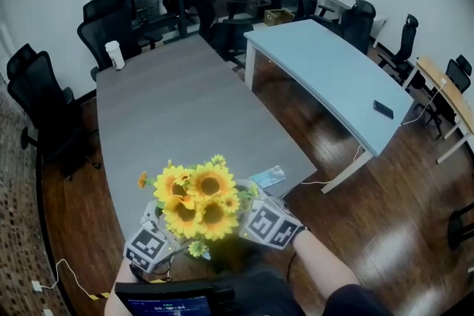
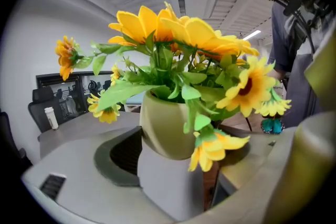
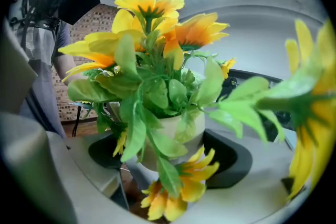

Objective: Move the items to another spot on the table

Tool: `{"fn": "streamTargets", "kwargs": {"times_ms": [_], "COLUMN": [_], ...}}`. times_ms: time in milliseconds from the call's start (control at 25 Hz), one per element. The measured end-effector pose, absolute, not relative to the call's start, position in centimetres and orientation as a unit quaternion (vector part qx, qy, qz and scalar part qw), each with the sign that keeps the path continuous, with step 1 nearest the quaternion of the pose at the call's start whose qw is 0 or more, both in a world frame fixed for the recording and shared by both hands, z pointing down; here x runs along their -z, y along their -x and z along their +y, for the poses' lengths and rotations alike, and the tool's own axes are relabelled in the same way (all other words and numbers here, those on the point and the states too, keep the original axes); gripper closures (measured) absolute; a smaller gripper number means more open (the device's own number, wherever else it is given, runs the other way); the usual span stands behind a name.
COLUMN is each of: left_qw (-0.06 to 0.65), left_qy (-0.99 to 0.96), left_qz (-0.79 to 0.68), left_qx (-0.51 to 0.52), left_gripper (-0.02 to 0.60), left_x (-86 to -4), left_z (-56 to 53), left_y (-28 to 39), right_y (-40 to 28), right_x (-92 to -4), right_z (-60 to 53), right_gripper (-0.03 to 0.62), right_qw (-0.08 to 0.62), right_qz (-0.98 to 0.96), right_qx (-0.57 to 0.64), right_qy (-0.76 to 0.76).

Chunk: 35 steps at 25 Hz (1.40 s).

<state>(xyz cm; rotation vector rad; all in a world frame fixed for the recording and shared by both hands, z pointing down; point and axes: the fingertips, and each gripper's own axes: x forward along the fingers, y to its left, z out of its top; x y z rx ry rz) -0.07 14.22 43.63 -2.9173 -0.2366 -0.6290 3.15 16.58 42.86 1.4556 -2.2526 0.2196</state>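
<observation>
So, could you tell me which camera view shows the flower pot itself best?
The left gripper view: the pot shows its side nearly bare. In the right gripper view leaves cover much of it; in the head view the sunflowers hide it entirely.
</observation>
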Motion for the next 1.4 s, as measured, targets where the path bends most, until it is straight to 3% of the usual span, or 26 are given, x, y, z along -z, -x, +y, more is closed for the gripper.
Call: {"fn": "streamTargets", "kwargs": {"times_ms": [760,1400], "left_qw": [0.083,0.082], "left_qy": [0.961,0.962], "left_qz": [-0.047,-0.024], "left_qx": [0.258,0.258], "left_gripper": [0.176,0.176], "left_x": [-43.4,-43.3], "left_z": [27.8,27.1], "left_y": [0.3,2.7], "right_y": [-3.2,-0.9], "right_x": [-43.0,-42.9], "right_z": [30.0,29.2], "right_gripper": [0.154,0.155], "right_qw": [0.189,0.193], "right_qz": [-0.846,-0.859], "right_qx": [-0.081,-0.077], "right_qy": [-0.492,-0.467]}}
